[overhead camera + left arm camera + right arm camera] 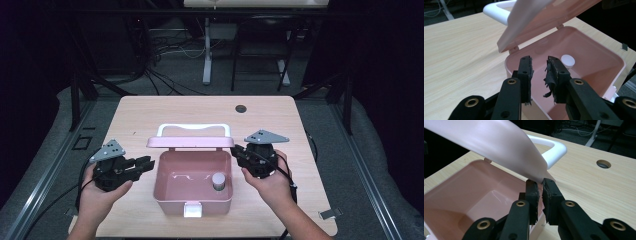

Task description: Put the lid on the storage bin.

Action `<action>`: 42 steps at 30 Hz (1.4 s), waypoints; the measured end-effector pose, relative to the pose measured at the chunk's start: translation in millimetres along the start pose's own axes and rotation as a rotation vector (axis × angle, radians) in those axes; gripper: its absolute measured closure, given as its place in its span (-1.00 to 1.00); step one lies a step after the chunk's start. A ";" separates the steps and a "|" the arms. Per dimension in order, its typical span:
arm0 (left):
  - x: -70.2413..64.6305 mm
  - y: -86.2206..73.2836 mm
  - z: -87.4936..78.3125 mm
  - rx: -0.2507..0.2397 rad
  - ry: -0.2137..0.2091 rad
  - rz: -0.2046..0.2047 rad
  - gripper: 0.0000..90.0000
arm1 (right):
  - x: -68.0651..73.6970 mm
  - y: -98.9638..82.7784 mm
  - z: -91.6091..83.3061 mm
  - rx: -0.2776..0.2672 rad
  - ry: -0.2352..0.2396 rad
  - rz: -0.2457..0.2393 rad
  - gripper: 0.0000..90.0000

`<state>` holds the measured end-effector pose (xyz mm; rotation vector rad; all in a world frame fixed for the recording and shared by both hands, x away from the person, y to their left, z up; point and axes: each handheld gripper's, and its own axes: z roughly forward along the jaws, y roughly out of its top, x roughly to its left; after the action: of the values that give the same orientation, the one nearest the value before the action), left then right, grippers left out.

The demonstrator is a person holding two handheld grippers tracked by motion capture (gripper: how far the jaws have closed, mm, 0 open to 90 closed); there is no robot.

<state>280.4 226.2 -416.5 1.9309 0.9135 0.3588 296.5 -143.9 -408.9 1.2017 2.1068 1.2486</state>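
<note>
A pink box (172, 204) stands open at the table's front middle, its lid (190, 142) raised partway with a white handle (194, 127) behind it. Inside, at the right, stands a small jar with a pale cap (218, 180), also seen over my left jaws (568, 60). My right gripper (235, 150) sits at the box's right rear corner, shut on the lid's corner (541, 176). Left of the box, my left gripper (147, 162) is level with the rim; its jaws (539, 60) stand a little apart with nothing between them.
The box has a white latch (192, 210) on its front wall. The wooden table (150, 115) has a round cable hole (241, 108) at the back. A small metal clip (330, 213) lies near the front right corner. Desk legs and cables stand beyond the far edge.
</note>
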 end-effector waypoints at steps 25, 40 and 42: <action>-4.9 4.6 -11.9 -0.038 0.009 0.028 0.67 | 1.4 -15.6 -3.1 0.014 0.033 0.022 0.81; -10.2 7.9 -14.6 -0.032 0.011 0.050 0.66 | 0.5 -23.3 -2.2 0.017 0.042 0.028 0.81; -9.7 8.2 -15.0 -0.034 0.004 0.044 0.65 | -1.3 -24.1 -3.2 0.023 0.042 0.035 0.80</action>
<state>268.8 226.3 -400.7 1.9222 0.8635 0.4019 283.7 -152.0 -427.9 1.2381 2.1440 1.2787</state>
